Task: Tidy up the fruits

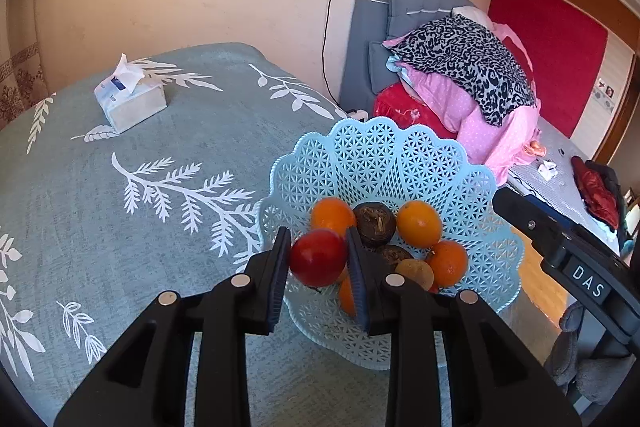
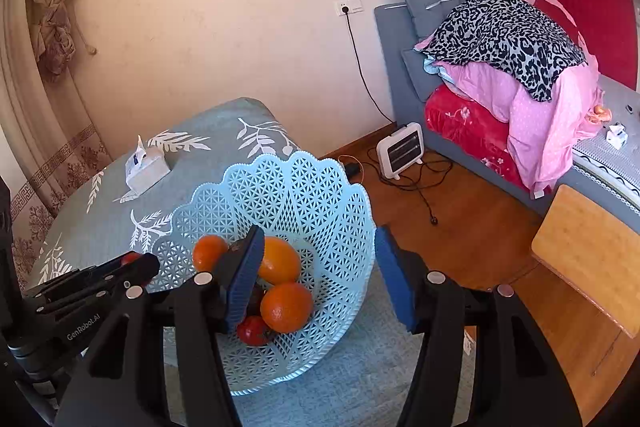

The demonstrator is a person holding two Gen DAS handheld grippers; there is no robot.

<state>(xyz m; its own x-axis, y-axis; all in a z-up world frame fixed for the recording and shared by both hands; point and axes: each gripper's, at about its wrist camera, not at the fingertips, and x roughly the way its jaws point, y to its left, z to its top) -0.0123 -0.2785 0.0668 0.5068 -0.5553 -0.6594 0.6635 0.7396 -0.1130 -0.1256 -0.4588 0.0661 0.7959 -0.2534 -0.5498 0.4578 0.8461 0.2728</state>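
A pale blue lattice basket stands at the right edge of the teal leaf-print table. It holds oranges, dark brown round fruits and a small red fruit. My left gripper hangs over the basket's near left side, its pads against a red round fruit. The same gripper shows at lower left in the right wrist view. My right gripper is open and straddles the basket's right wall, one finger inside among the fruit, the other outside.
A tissue box lies at the table's far side. On the wooden floor to the right are a white heater and loose cables. A wooden stool top and a bed piled with bedding stand further right.
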